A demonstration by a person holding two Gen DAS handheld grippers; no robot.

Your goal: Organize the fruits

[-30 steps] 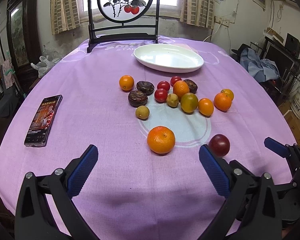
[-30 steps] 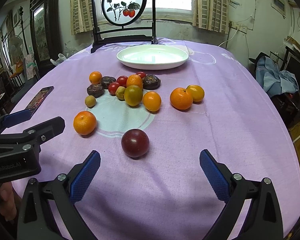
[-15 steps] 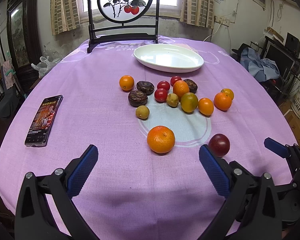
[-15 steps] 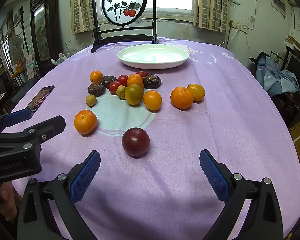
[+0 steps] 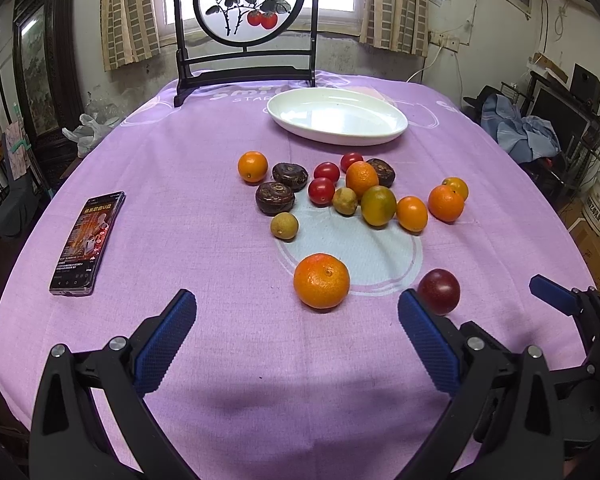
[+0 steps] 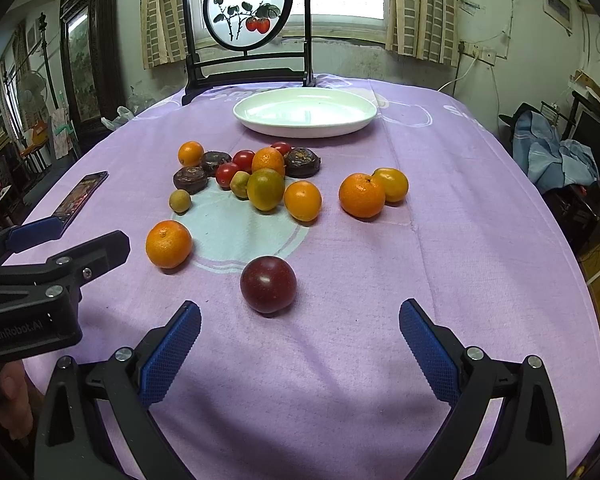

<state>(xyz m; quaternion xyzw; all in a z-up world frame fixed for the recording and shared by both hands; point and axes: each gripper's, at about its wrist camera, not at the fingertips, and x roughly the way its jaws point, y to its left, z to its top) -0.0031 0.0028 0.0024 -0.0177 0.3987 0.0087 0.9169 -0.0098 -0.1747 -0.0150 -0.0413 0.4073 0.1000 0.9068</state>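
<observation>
My left gripper (image 5: pixel 296 336) and right gripper (image 6: pixel 300 340), both spread wide and empty, hover low at the frame bottoms. The fruits lie loose at centre frame, the nearest mandarin (image 5: pixel 321 281) and dark plum (image 6: pixel 268 284) just ahead. The white dish (image 6: pixel 305 112), upper centre, holds nothing, presumably awaiting them.

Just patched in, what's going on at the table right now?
A person holds two claws over a purple tablecloth, both open and empty. The left claw faces a large orange; the right claw faces a dark plum. The other fruit lies loose on the cloth, and the white plate behind holds nothing yet. A phone lies off to the left.
</observation>
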